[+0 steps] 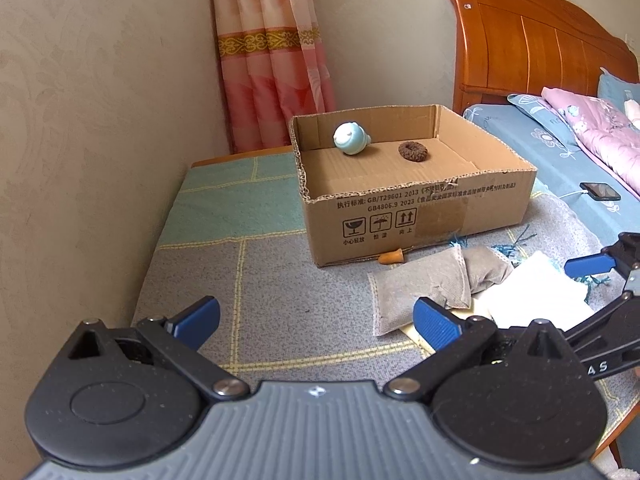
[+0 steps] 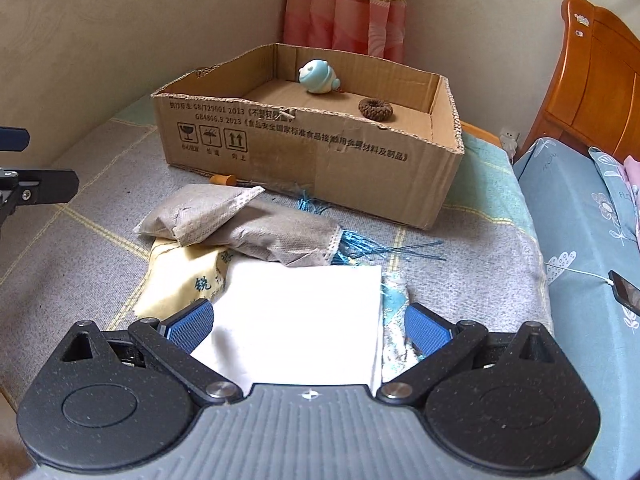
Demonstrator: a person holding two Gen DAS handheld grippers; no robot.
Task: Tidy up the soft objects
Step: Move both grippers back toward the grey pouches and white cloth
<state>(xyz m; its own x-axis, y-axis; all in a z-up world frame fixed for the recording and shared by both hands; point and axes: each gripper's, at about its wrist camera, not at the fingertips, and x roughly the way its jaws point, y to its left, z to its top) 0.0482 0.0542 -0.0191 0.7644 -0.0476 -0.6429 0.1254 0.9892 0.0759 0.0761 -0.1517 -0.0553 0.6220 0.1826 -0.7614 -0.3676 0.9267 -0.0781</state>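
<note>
An open cardboard box [image 1: 420, 216] [image 2: 320, 160] stands on the blanket and holds a pale blue round toy [image 1: 351, 139] [image 2: 318, 77] and a brown ring [image 1: 413, 149] [image 2: 376, 109]. In front of it lie two grey pouches [image 1: 420, 288] [image 2: 208, 210], a yellow cloth [image 2: 180, 276] and a white folded cloth [image 2: 296, 320] [image 1: 536, 292]. My left gripper [image 1: 316, 322] is open and empty above the blanket, left of the pile. My right gripper [image 2: 308, 326] is open, its fingers either side of the white cloth.
A small orange object [image 1: 391, 257] [image 2: 223, 179] lies by the box front. Blue tassel threads [image 2: 360, 244] spread beside the pouches. A phone [image 1: 600, 191] on a cable lies on the blue bed sheet at right. Wall at left, curtain [image 1: 272, 56] and wooden headboard [image 1: 536, 40] behind.
</note>
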